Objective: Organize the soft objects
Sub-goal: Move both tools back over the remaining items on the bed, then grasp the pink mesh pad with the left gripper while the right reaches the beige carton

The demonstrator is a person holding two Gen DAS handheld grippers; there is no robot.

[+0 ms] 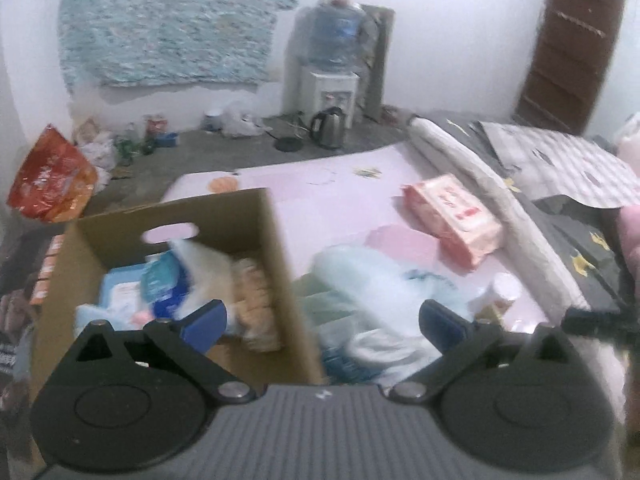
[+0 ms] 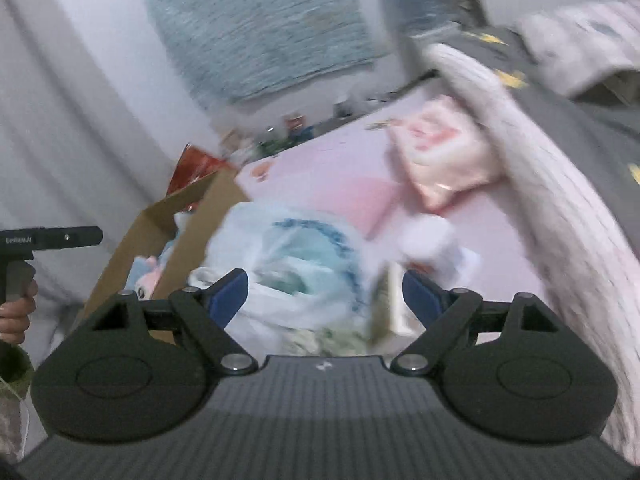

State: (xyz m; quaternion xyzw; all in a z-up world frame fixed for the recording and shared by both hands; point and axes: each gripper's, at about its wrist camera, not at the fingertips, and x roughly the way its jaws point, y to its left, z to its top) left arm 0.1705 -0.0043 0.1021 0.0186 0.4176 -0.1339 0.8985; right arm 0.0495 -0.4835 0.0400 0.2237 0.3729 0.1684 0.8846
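Note:
A cardboard box [image 1: 264, 232] stands on the pink bed sheet [image 1: 328, 204] and holds several soft items, among them blue and white packs [image 1: 160, 284] and a beige plush [image 1: 252, 296]. A clear plastic bag [image 1: 372, 292] with blue and white soft things lies right of the box; it also shows in the right wrist view [image 2: 296, 256]. A pink tissue pack [image 1: 452, 216] lies further back, also in the right wrist view [image 2: 440, 160]. My left gripper [image 1: 322, 320] is open above the box's right wall. My right gripper [image 2: 326, 294] is open just over the bag. The box [image 2: 196, 216] is at its left.
A rolled quilt [image 1: 480, 168] and grey bedding [image 1: 560, 160] run along the bed's right side. On the floor behind stand a water dispenser [image 1: 332, 76], a kettle [image 1: 330, 128], an orange bag [image 1: 52, 180] and clutter. A small white bottle [image 1: 504, 288] lies by the bag.

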